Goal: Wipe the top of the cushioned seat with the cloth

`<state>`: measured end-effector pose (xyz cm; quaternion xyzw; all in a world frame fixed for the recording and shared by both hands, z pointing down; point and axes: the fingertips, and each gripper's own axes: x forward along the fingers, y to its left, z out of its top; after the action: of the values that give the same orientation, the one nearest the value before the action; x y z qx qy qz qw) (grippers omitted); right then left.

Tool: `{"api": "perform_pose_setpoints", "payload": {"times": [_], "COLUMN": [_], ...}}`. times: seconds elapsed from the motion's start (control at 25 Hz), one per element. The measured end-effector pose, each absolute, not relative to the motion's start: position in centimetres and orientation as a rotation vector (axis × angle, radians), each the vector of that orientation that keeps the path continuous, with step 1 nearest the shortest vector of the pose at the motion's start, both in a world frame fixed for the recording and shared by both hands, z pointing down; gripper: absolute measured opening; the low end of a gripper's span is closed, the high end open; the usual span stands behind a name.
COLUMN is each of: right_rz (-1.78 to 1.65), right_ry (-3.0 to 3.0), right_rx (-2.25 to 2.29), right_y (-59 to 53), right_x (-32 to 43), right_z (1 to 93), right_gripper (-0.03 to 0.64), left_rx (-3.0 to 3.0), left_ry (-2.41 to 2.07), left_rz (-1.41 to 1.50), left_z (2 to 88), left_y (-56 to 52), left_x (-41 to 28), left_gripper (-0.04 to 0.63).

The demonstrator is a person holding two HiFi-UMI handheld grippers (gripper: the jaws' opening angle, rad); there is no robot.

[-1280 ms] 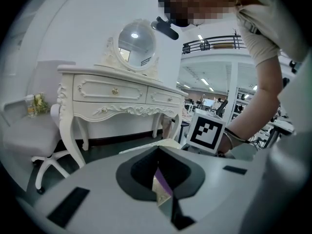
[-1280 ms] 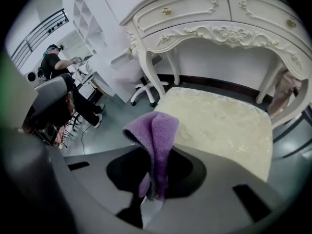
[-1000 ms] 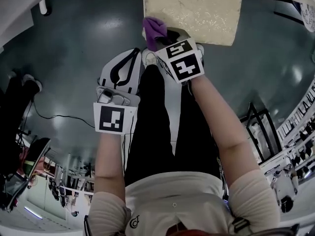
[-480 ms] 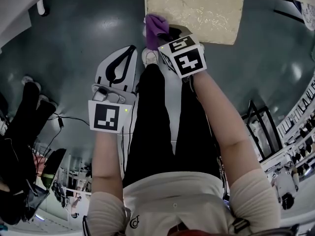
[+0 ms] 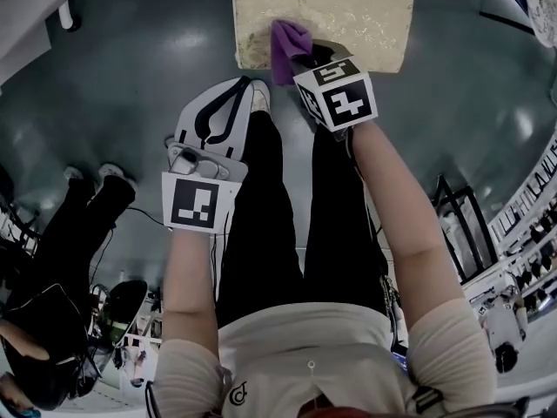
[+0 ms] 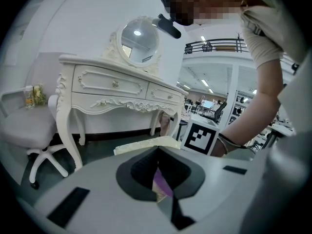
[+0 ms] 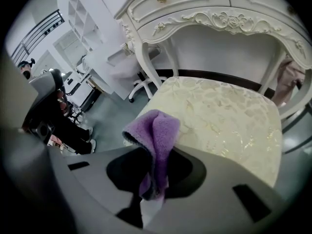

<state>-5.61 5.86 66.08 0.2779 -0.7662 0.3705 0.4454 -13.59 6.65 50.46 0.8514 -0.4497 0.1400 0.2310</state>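
Grips a purple cloth (image 7: 155, 130) in the right gripper (image 5: 305, 57), with the jaws clamped on its lower folds and the rest bunched up past the tips. Holds it over the near edge of the cream seat (image 7: 222, 116), just ahead of the tips and toward the seat's left corner; cannot tell whether cloth and seat touch. Faces a white table (image 7: 204, 13) beyond the seat.

Carries the left gripper (image 5: 237, 94) with jaws together and nothing between them, beside and to the left of the right gripper, short of the seat and above the grey floor (image 5: 130, 77). Looks from there onto the seat's corner and the right gripper's marker cube (image 6: 201, 138) just ahead, with a round mirror (image 6: 139, 42) and a white chair (image 6: 24, 126) farther off to the left.
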Motion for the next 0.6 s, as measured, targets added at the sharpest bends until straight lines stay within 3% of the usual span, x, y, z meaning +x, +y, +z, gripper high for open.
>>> {"api": "perform_pose_setpoints", "payload": {"times": [0.6], "right_rz": [0.927], "right_ry": [-1.883], "right_rx": [0.664], "right_y": [4.7], "right_x": [4.0], "right_z": [66.4], "right_gripper": [0.081], "left_rx": [2.348], "left_ry": [-1.212], "left_rz": [0.388], "left_z": [50.7], "left_y": [4.4], "left_x": [-4.6], "left_gripper": [0.014]}}
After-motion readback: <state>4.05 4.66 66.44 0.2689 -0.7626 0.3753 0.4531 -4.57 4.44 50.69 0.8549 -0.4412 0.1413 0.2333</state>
